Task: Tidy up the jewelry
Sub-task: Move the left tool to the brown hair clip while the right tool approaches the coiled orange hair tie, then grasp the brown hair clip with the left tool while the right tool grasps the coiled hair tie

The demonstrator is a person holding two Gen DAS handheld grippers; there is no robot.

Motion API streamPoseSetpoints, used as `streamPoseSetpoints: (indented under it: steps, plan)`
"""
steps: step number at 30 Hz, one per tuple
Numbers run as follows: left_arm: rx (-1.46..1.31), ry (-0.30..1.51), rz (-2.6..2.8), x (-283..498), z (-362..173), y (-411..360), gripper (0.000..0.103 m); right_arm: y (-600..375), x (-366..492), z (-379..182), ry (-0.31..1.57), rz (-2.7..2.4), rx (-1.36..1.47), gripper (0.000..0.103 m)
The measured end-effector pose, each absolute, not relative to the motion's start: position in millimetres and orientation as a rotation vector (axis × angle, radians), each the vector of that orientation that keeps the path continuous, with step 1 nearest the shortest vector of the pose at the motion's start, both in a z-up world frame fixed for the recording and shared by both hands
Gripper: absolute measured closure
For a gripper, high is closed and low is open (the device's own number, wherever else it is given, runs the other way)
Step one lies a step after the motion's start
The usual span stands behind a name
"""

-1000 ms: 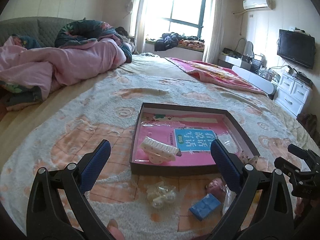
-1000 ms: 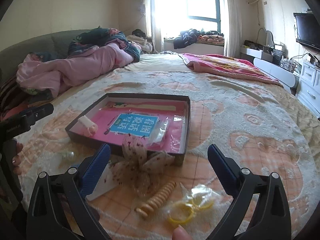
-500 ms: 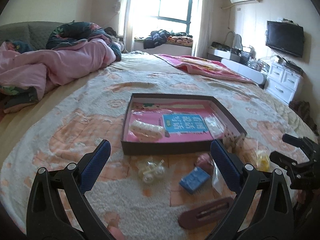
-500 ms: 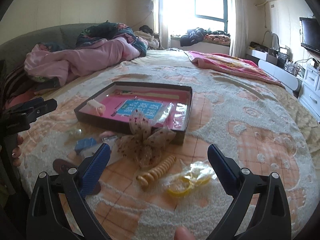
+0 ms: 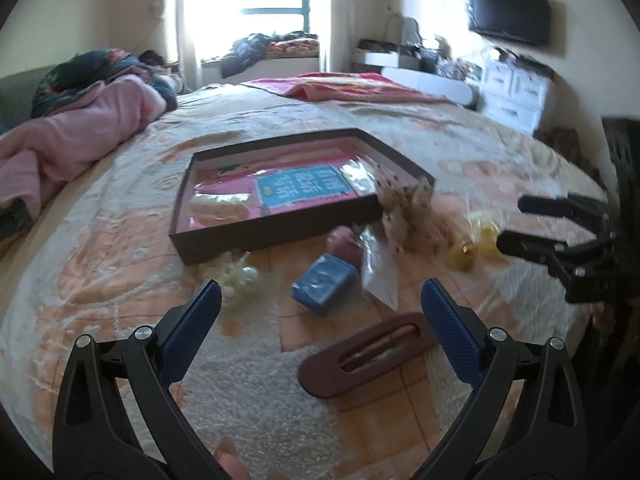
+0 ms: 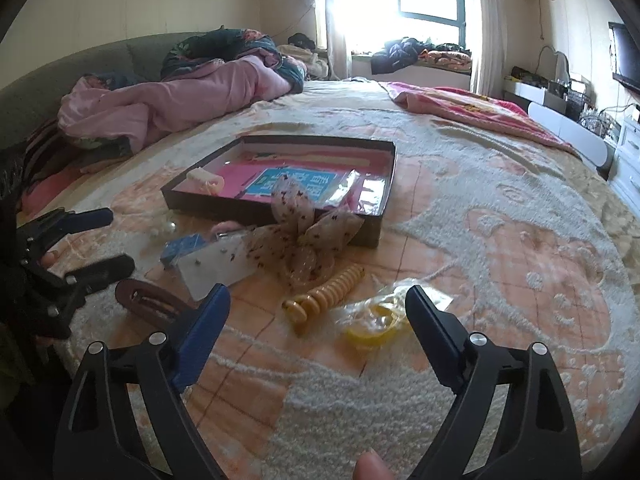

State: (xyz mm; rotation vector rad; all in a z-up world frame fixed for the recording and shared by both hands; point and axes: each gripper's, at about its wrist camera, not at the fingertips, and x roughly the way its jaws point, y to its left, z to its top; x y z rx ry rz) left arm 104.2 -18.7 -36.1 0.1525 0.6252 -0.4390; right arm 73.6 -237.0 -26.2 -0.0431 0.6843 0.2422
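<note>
Hair accessories and jewelry lie scattered on a bed's patterned blanket [image 6: 500, 240] in front of a shallow dark tray [image 6: 384, 184]: a spiral hair tie [image 6: 326, 292], a bagged yellow ring [image 6: 374, 322], a spotted fabric bow [image 6: 304, 232], a brown oval hair clip [image 5: 368, 354], a small blue box [image 5: 324, 282] and a pale bead cluster [image 5: 238, 276]. One cream hair claw clip [image 6: 206, 180] already sits in the tray. The right claw [image 6: 318, 316], empty, is closing around the spiral tie and bagged ring without pressing either. The left claw [image 5: 320, 312] hangs wide and empty over the brown clip and blue box. The step appears to be a pick-up; next, the jaws must settle onto one item, then carry it into the tray.
</note>
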Motion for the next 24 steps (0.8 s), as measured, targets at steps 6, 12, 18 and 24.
streamPoseSetpoints:
  steps: [6, 12, 18, 24]
  plan:
    - [0.201, 0.662, -0.484, 102.3, -51.8, -29.0, 0.011, -239.2, 76.5, -30.6, 0.723, 0.267, -0.007, 0.031]
    - [0.244, 0.679, -0.519, 101.9, -61.8, -39.4, 0.012, -233.4, 87.4, -42.5, 0.789, 0.291, 0.018, 0.051]
    - [0.266, 0.685, -0.54, 104.5, -67.7, -43.6, 0.019, -225.7, 99.3, -50.8, 0.818, 0.299, 0.039, 0.056]
    - [0.304, 0.703, -0.577, 104.1, -74.2, -53.9, 0.028, -220.6, 113.1, -59.4, 0.841, 0.262, 0.052, 0.057]
